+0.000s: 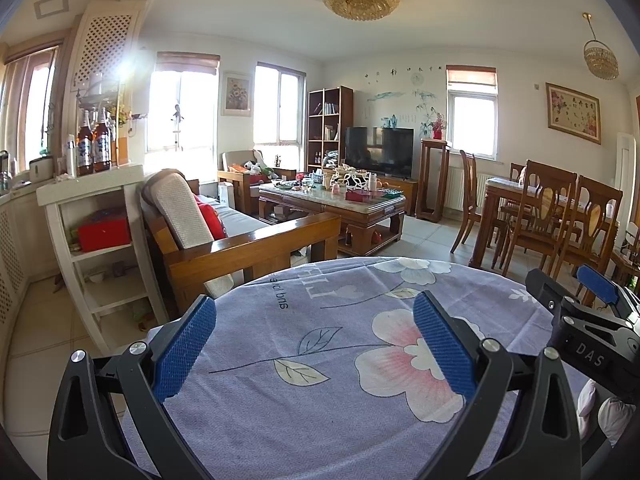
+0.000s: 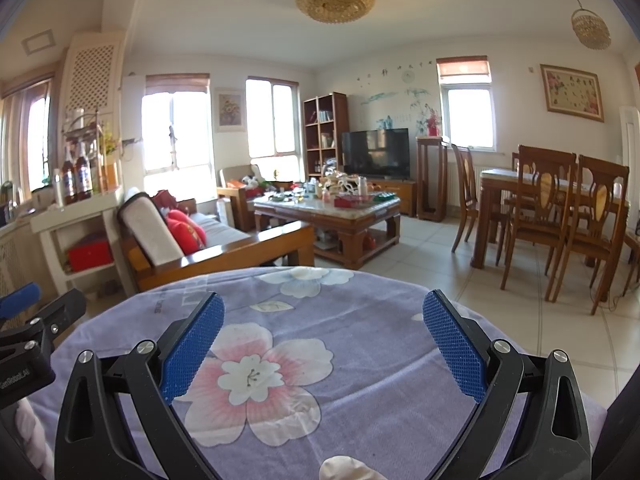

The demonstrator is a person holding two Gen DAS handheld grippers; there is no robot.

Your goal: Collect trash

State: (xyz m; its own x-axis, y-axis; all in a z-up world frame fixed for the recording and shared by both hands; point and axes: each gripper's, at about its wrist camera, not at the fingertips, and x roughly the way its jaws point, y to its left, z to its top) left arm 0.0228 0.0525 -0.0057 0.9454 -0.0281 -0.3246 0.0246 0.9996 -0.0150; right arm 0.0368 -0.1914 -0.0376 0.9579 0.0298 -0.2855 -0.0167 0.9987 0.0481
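My left gripper [image 1: 316, 344] is open and empty, held over a surface covered with a purple floral cloth [image 1: 340, 384]. My right gripper [image 2: 324, 340] is open and empty over the same cloth [image 2: 360, 360]. The right gripper also shows at the right edge of the left wrist view [image 1: 592, 320], and the left gripper shows at the left edge of the right wrist view [image 2: 28, 328]. No trash item is visible close by. A cluttered coffee table [image 1: 372, 208] stands far across the room, also in the right wrist view [image 2: 352, 212].
A wooden sofa [image 1: 240, 240] with a red cushion stands ahead left. A white shelf [image 1: 92, 200] with bottles is at far left. A dining table with chairs [image 1: 556, 208] is at right. A TV [image 1: 379, 151] and bookcase stand at the back wall. Tiled floor lies between.
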